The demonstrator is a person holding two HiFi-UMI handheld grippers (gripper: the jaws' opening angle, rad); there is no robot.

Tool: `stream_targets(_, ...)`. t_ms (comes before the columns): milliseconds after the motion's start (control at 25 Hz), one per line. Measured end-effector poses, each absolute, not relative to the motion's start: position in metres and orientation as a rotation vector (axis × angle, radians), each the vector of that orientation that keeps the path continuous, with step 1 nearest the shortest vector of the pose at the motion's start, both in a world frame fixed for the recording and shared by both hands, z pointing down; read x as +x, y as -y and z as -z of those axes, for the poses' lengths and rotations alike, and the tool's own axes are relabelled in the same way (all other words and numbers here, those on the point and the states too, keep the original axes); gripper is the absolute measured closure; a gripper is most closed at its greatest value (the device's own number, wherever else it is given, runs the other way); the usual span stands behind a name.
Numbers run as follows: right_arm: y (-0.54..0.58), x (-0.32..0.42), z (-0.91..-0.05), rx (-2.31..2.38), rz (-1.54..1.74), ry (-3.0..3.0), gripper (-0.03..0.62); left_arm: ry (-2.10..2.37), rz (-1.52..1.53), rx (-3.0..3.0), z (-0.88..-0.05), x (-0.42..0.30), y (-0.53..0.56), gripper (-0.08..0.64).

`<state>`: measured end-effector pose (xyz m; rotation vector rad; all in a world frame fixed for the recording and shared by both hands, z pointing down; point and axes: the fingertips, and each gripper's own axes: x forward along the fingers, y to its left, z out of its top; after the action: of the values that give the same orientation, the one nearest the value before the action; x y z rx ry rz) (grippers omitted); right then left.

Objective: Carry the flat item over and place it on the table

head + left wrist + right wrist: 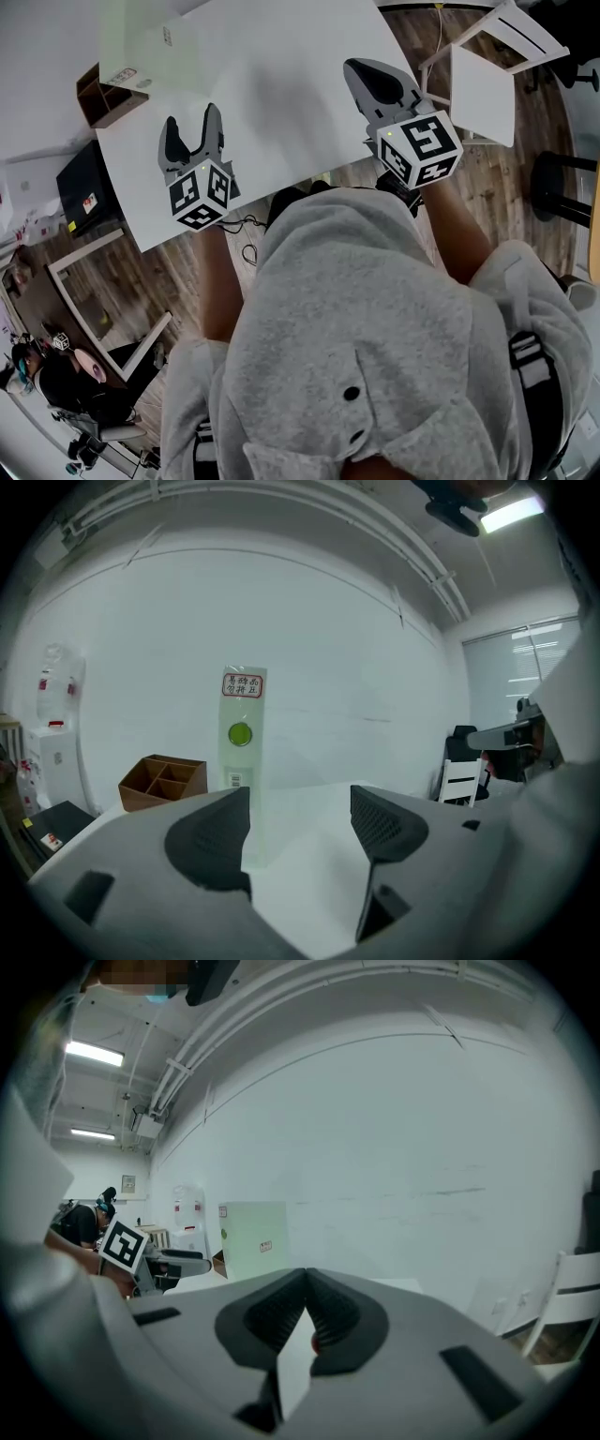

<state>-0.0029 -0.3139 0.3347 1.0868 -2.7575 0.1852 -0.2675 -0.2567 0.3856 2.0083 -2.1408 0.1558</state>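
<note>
A big white table [281,84] fills the top of the head view, and a brown wood floor [562,234] lies around it. The wall behind the table is plain white.

There are two grippers. The left gripper [193,120] has its jaws wide apart with nothing in the gap. The right gripper [361,70] has its jaws pressed tight together, and nothing can be seen held in them. Both hang over the near part of the table.

There is one flat item [141,42], a thin pale green pack. It stands up on the table, at 11 o'clock from the left gripper. One wooden box [98,98] sits just beside it, at 8 o'clock. One white chair [483,89] stands at 3 o'clock from the right gripper.

Only the left gripper view shows the four little spaces in the box, the green dot and red label on the pack, and a water cooler [54,733] at 9 o'clock. Only the right gripper view shows the pack's wide flat side. Only the head view shows the person's grey hoodie [375,328].
</note>
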Motion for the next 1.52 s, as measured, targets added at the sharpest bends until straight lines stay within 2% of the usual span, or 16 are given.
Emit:
stream_targets(160, 0.295, -0.008, -0.326, 1.100, -0.171, 2.769, 0.568, 2.152, -0.158, 2.048, -0.370, -0.259, 0.232, 0.233)
stream_targets(480, 0.225, -0.016, -0.316, 1.108, -0.156, 2.762, 0.568, 2.226, -0.292, 2.026, -0.361, -0.266, 0.143, 0.469)
stream_targets(680, 0.169, -0.020, -0.314, 1.091, -0.100, 2.755, 0.568, 2.308, -0.241, 1.969, -0.349, -0.272, 0.077, 0.526)
stream_targets(1040, 0.082, 0.003, -0.311, 1.125, -0.063, 2.713, 0.566, 2.401, -0.351, 2.012, -0.327, -0.242, -0.014, 0.538)
stream_targets(1520, 0.027, 0.036, -0.316, 1.110, -0.107, 2.689, 0.566, 2.237, -0.233, 2.063, -0.324, -0.190, -0.070, 0.538)
